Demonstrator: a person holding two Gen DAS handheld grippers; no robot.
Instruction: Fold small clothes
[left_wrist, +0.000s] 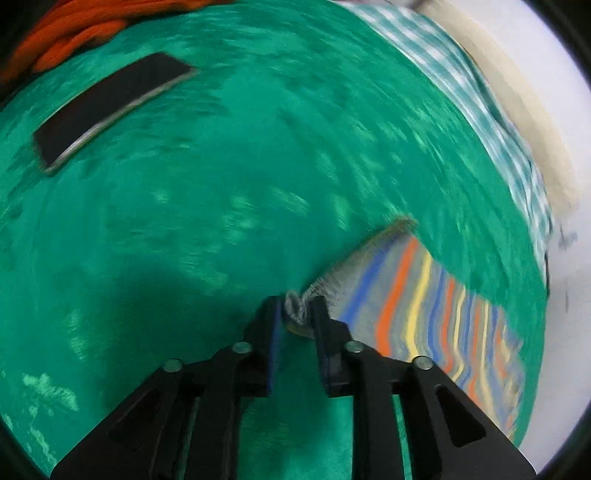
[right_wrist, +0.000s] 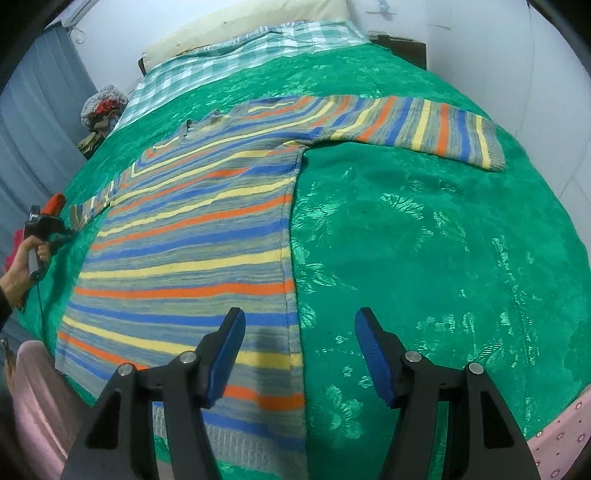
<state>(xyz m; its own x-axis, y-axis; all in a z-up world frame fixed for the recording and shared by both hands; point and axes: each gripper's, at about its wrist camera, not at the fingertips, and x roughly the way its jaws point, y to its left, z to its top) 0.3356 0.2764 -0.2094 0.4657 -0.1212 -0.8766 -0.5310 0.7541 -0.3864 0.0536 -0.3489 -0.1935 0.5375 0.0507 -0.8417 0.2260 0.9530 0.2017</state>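
Note:
A striped knit sweater (right_wrist: 192, 236) in blue, orange, yellow and grey lies flat on the green bedspread (right_wrist: 424, 240), one sleeve (right_wrist: 424, 125) stretched to the far right. My left gripper (left_wrist: 297, 314) is shut on the ribbed cuff of the other sleeve (left_wrist: 406, 295), low over the bed; it also shows at the left edge of the right wrist view (right_wrist: 66, 230). My right gripper (right_wrist: 299, 336) is open and empty, hovering above the sweater's right side seam near the hem.
A black phone (left_wrist: 110, 107) lies on the bedspread, with orange cloth (left_wrist: 66, 33) behind it. A green checked sheet (right_wrist: 236, 62) and a cream pillow (right_wrist: 251, 22) are at the bed's head. A pile of clothes (right_wrist: 103, 107) sits at the far left.

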